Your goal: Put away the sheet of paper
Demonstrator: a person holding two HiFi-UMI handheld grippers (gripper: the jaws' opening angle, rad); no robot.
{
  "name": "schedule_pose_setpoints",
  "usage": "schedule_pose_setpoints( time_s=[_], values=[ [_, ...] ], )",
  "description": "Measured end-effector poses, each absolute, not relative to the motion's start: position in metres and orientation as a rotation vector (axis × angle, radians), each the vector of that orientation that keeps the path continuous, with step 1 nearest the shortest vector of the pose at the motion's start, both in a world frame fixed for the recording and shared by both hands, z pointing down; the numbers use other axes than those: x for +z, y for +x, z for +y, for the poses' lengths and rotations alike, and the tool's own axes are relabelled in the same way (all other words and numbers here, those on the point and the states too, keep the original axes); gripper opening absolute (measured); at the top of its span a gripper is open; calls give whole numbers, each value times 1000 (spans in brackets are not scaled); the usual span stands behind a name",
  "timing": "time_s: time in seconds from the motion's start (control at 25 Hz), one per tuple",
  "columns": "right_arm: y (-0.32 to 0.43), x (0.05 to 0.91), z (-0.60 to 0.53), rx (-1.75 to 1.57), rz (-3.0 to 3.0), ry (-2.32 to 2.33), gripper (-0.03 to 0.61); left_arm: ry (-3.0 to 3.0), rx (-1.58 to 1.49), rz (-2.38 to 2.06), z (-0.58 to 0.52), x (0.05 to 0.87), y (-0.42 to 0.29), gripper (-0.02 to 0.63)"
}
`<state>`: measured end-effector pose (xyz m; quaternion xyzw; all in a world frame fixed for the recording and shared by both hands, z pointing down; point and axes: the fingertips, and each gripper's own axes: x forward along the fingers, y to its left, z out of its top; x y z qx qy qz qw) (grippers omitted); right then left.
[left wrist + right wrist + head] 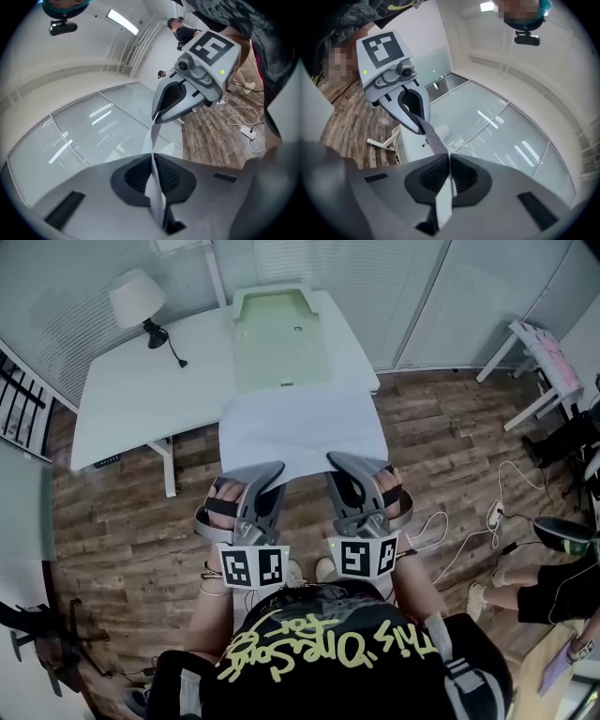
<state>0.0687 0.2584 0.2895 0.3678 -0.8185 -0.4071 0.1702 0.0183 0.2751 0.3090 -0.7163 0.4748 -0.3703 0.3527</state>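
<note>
A white sheet of paper (302, 432) hangs stretched out level above the wooden floor, just in front of the white table (141, 399). My left gripper (272, 470) is shut on its near edge at the left, and my right gripper (339, 462) is shut on the same edge at the right. In the left gripper view the paper (152, 145) runs edge-on from my left gripper (153, 161) across to the right gripper (161, 117). The right gripper view shows the paper (433, 138) pinched in my right gripper (450, 161). A pale green tray (279, 338) lies on the table beyond the sheet.
A white lamp (141, 301) stands at the table's back left. A white rack (539, 362) is at the right. Cables and a power strip (492, 514) lie on the floor, near another person's legs (544, 587). Glass walls with blinds ring the room.
</note>
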Motion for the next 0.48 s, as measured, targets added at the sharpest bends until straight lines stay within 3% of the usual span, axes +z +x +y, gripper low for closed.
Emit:
schedule_pose_setpoints(
  time_s=[0.48],
  values=[
    [52,297,273,-1125,-2305,1091,9,-1859,-937,1190,288,312,0,6]
  ],
)
